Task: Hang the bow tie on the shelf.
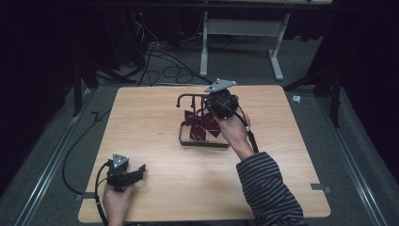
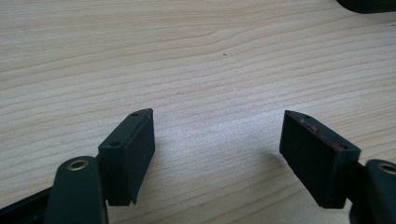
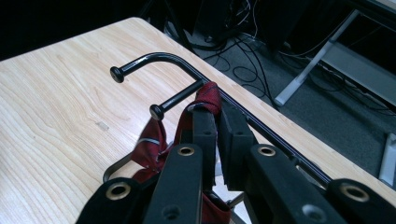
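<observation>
A person sat at a pale wooden desk [image 1: 155,141] holding a two-jaw gripper in each hand. The right gripper [image 1: 214,109], carrying a grey three-cornered plate on top, hovered over the middle of the desk toward its far edge. Its black jaws were closed tight on a dark red patterned necktie [image 3: 208,95], pinching a fold of the cloth near the top. The tie hung on a black metal wire rack [image 3: 154,63] with two knob-ended arms; the rack's low rectangular base sat on the desk just beyond the centre, and loops of the red cloth draped down inside that frame. In the right gripper view the pinched fold sat right beside the shorter arm, touching or nearly touching it; which one could not be told.

The left gripper [image 1: 126,173] rested near the near-left corner of the desk, well apart from the rack. Its jaws stood wide open with nothing between them, only bare wood grain below.

Judging from this, the likeliest trouble was the slippery cloth sliding out of the narrow pinch, or snagging on an arm's knob. Since nothing steadied the light rack, a pull on the tie could tip or drag it.
</observation>
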The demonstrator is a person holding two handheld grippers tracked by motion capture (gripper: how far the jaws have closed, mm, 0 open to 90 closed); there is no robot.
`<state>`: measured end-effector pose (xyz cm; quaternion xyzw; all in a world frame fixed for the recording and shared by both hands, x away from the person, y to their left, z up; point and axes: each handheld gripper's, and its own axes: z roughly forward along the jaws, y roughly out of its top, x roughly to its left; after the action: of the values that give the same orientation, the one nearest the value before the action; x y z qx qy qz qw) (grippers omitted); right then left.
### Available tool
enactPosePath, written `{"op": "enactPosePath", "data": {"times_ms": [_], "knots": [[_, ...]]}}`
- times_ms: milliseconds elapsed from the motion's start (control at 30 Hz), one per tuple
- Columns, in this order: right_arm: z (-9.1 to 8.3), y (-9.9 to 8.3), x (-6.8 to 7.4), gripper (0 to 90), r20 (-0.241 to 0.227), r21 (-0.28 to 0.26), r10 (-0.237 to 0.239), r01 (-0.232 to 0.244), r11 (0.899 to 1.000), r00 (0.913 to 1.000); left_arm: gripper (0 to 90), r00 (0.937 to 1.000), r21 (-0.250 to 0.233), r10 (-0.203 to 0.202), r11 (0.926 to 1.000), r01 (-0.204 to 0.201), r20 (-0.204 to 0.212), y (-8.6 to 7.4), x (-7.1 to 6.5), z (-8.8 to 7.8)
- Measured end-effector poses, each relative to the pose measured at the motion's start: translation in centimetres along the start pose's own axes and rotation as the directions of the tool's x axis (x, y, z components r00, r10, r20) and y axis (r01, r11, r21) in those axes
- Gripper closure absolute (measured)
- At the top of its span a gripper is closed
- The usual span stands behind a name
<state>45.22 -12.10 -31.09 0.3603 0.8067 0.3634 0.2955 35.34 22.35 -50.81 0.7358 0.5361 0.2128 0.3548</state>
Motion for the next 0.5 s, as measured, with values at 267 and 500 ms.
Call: {"op": "enactPosePath", "data": {"times_ms": [267, 500], "knots": [[0.8, -0.1, -0.3, 87.7, 0.006, 0.027, 0.019, -0.019, 0.999, 0.9998, 27.1, 1.0000, 0.000, 0.000, 1.0000, 0.000, 0.002, 0.0, 0.0, 0.0], [0.8, -0.4, -1.1, 87.6, 0.013, 0.037, 0.045, -0.045, 0.998, 0.9989, 27.1, 1.0000, 0.001, -0.001, 1.0000, 0.001, 0.003, 0.0, 0.0, 0.0]]}}
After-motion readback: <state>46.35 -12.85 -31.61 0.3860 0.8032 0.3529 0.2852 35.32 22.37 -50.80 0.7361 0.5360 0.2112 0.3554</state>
